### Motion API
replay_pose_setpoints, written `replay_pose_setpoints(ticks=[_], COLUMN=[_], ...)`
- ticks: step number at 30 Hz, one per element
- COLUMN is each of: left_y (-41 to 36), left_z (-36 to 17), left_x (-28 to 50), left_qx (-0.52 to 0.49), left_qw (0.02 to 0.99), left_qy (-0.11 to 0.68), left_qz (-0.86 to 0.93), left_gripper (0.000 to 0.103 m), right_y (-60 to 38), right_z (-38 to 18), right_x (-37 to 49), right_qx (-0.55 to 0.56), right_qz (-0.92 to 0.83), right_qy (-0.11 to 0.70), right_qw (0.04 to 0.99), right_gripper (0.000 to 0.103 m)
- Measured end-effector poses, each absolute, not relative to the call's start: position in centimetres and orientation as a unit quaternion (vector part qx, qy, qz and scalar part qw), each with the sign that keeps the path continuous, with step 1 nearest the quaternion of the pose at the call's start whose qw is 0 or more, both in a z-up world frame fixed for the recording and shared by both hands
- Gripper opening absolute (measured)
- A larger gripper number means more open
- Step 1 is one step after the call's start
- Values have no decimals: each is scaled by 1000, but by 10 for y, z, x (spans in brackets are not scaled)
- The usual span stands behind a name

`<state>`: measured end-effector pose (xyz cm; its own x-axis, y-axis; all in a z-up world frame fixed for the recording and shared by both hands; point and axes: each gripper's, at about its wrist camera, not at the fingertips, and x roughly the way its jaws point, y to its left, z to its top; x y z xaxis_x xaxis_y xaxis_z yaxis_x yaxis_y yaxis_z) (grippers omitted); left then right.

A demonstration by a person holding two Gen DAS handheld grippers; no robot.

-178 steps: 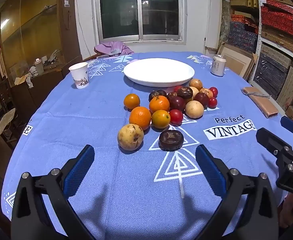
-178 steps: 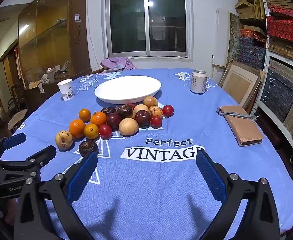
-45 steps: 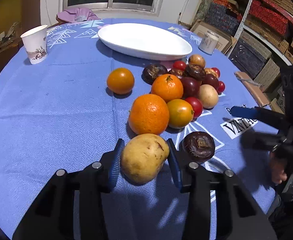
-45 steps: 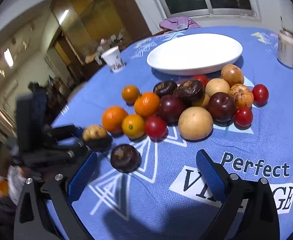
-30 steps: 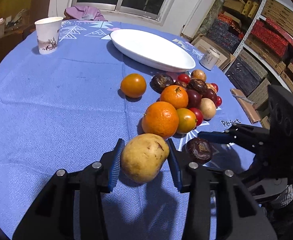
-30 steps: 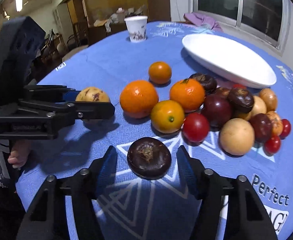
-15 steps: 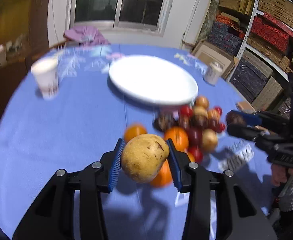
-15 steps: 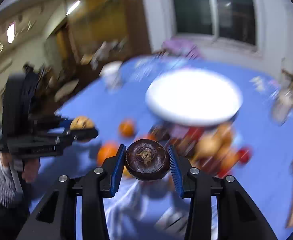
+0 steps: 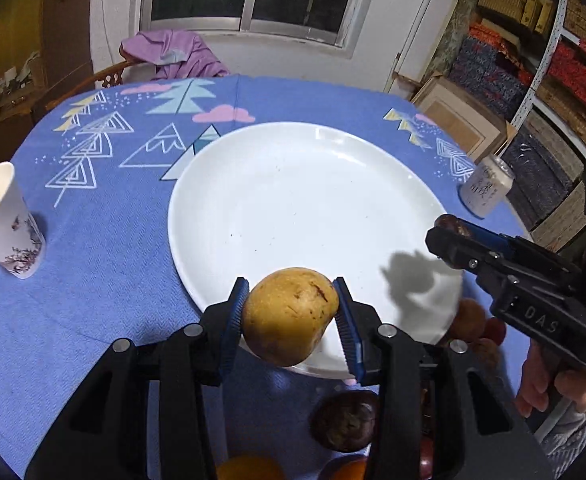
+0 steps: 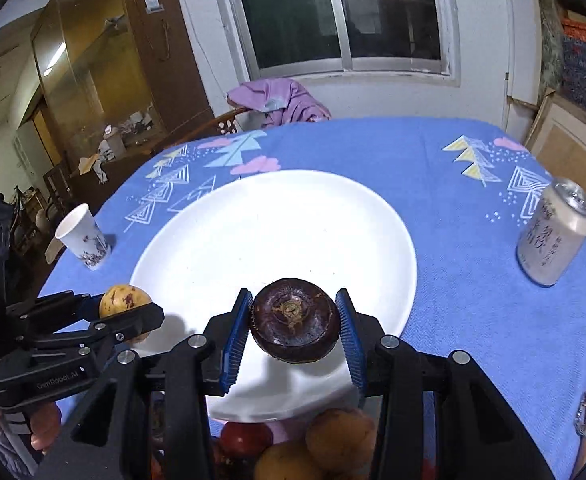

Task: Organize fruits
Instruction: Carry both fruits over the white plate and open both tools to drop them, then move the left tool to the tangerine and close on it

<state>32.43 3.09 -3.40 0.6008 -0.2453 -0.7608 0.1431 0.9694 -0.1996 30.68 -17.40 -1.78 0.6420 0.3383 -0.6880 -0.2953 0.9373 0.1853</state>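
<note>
Left gripper (image 9: 291,318) clamped on a yellow-brown speckled fruit (image 9: 289,316), jaws pressed to both its sides, held above the near rim of the white plate (image 9: 293,184). Right gripper (image 10: 295,322) clamped likewise on a dark brown round fruit (image 10: 295,320), stem end facing the camera, also over the plate's near edge (image 10: 253,232). Both fruits lifted clear of the plate — neither seen touching it.

From the left wrist view, right gripper reaching in from the right side, its dark fruit (image 9: 451,226) just visible at the tips, a shadow cast on the plate beneath. From the right wrist view, left gripper (image 10: 133,308) entering at the lower left with its yellow fruit (image 10: 123,300) over the plate's left rim.

Plate bare, resting on the blue patterned cloth (image 9: 93,260) covering the surface. Remaining fruits heaped just short of the plate, partly hidden behind the grippers — a dark one (image 9: 343,420) and orange ones (image 10: 339,430) among them. Paper cup (image 9: 3,224) upright, well to the left of the plate. Drinks can (image 10: 553,236) upright to the right of it. Purple garment (image 10: 281,100) draped over a chair beyond the far edge of the surface.
</note>
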Motion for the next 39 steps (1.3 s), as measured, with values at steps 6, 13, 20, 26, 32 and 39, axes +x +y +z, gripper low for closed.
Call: replay_pose_setpoints(ticks=[6,13,20,26,32,39], left_y=[40,66,98,101,74,46], left_z=[-22,7,-6,-33,-33,-44], left_x=[319,274,190,133,117,121], left_qx=[-73,-75,-76,-78,-37,19], left_qw=[901,925,939,934,939,930], left_qy=[412,366,335,347,335,356], left_qz=[-114,-77,-27,-32,-69,-89], left_gripper=[63,78,89,90,95,98], right_y=[-184,-209,-250,-293,-296,-282], right_z=[-14,26,12,-11,-15,-18], right_x=[305,253,179,152,156,155], right_qx=[28,58,76,145,171,148], right_qz=[162,173,153,115,114,125], right_qy=[367,309,271,275,278,285], right_qw=[915,933,947,943,938,939], right_gripper=[62,74,85,94,95,97])
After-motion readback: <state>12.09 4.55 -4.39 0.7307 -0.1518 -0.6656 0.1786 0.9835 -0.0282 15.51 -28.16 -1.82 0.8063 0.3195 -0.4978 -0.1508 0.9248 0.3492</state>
